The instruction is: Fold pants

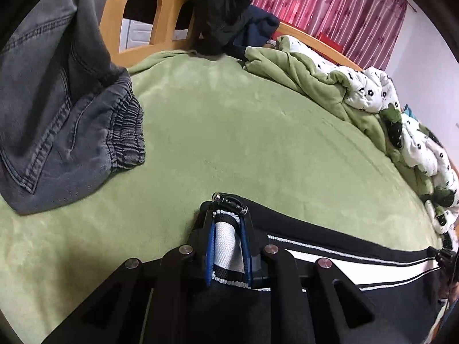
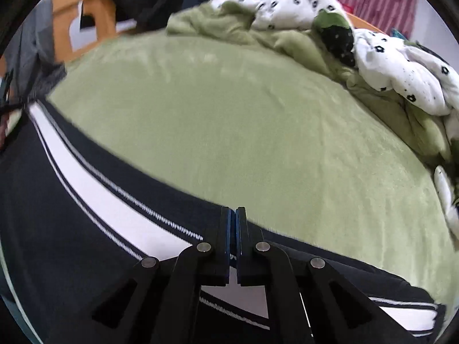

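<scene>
Jeans: grey denim jeans (image 1: 57, 109) with an elastic gathered waistband lie bunched at the far left of the bed, partly hanging down from above in the left wrist view, well apart from both grippers.
Headboard: a wooden bed frame (image 1: 169, 5) with arched cut-outs stands behind the jeans; dark clothing (image 1: 221, 8) is draped over it.
Bed cover: a green fleece sheet (image 1: 229, 132) covers the mattress and lies mostly bare in the middle.
Left gripper: the left gripper (image 1: 228, 223) points down at the near edge of the bed, its blue-padded jaws narrowed and clamped on a bunched end of the pants, with white ribbed fabric and black trim squeezed between the pads and a metal zipper pull just past the tips.
Pants: black track pants (image 2: 43, 200) with a broad white side stripe edged in thin white lines lie stretched along the near edge of the bed, running from the left gripper to the right gripper.
Right gripper: the right gripper (image 2: 233, 215) sits on the upper black edge of the pants, jaws drawn almost together and pinching that edge.
Quilt: a crumpled green and white quilt (image 2: 387, 57) with small black flower prints is heaped along the right side of the bed.
Curtain: red patterned curtains (image 1: 330, 3) hang behind the quilt.
</scene>
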Tool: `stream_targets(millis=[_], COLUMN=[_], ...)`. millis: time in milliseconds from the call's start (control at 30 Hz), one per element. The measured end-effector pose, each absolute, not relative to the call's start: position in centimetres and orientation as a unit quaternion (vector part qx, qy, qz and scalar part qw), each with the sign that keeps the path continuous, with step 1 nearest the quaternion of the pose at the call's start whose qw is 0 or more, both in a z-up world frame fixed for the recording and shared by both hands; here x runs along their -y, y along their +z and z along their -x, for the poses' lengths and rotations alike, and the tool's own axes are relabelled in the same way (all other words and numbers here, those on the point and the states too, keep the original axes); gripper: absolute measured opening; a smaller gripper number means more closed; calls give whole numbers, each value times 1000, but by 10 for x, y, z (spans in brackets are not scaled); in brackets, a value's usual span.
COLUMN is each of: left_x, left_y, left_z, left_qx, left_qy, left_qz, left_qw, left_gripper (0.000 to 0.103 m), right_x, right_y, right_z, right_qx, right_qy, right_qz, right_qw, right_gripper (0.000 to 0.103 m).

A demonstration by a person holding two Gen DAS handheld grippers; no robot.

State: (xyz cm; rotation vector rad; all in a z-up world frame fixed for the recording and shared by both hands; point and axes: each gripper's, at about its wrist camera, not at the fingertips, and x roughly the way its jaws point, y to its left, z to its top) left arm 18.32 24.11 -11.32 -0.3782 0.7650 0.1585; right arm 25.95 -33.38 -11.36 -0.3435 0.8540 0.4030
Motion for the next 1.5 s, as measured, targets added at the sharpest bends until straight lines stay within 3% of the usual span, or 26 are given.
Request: stream_targets(millis=[133,333,400,433,467,633,700,833,1000,1067,1300,1500], left_x=[-239,-227,-220,-214,-207,-189,-196,-222,-224,-220,-209,-195], left_y=[-131,-115,-104,-99,-96,-113,-128,-132,-93,-76,-30,-38], left_z=[-197,-192,-182,-176,-171,-188,-202,-205,-157,-129,-44,20], left_qx=[-406,-417,-408,-398,-385,-396,-413,-433,-411,-402,-385,-372], left_qy=[100,117,130,130,122,105,143,138,117,108,64,14], left_qz=[176,131,105,92,78,66,65,144,169,164,169,201], left_qw=[891,892,897,904,911,910,897,879,888,895,905,906], left_gripper=[16,28,47,51,57,58,58,60,58,58,58,58], right_x=[333,336,350,358,372,416,418,413,407,396,354,300], right_y=[-137,-137,-121,-117,-111,-143,-145,-134,-98,-80,-17,4], right_z=[-273,-267,-258,-258,-253,-272,-274,-282,-243,-215,-129,-93], right_qx=[-422,-419,-401,-394,-388,-437,-421,-430,-427,-400,-328,-364], right_qy=[177,148,118,103,80,20,21,4,-23,-22,30,79], right_qz=[152,123,110,104,97,63,53,49,-9,-19,-78,-95], right_qw=[876,887,902,907,913,897,905,901,904,916,941,923], right_gripper=[3,7,19,40,52,51,51,51,53,63,63,64])
